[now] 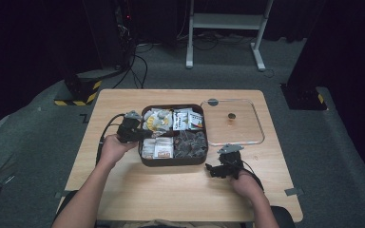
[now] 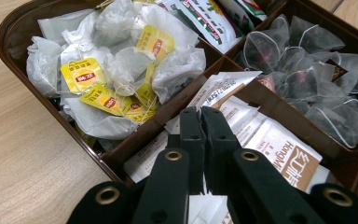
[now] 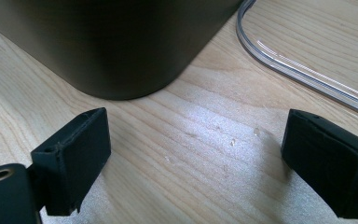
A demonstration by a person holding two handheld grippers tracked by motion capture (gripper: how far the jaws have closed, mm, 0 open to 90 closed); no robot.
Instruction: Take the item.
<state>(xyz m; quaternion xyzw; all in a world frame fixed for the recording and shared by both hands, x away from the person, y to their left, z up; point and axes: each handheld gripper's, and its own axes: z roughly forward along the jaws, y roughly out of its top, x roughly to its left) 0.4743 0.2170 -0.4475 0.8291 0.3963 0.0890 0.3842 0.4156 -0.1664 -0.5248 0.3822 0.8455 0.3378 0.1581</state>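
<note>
Brown plastic walls split the tea box [image 1: 173, 161] into four compartments, and from the high view it sits mid-table with its clear lid [image 1: 233, 122] lying flat just to its right; the left gripper [image 1: 134, 134] reaches over the box's left wall toward the near-left compartment, while the right gripper [image 1: 213, 170] rests on the wooden table [image 1: 180, 190] just off the box's near-right corner. In the left gripper view the left gripper [image 2: 200, 122] has its jaws pressed together over the white paper sachets [image 2: 279, 144] printed with a tan label, and a sliver of paper seems to sit between the tips, though I cannot tell for sure that one is pinched; beyond them lie the crumpled yellow-tagged tea bags [image 2: 116, 70], and to the right the sheer pyramid bags [image 2: 307, 84]. These sachets look light, thin and slick, likely to slide over each other, so a firm pinch on one flat edge or corner should lift a single one without crushing. In the right gripper view the right gripper [image 3: 196, 163] stands wide apart and empty above bare wood, with the box's dark corner [image 3: 121, 51] ahead and the lid's rim [image 3: 303, 65] to the upper right
</note>
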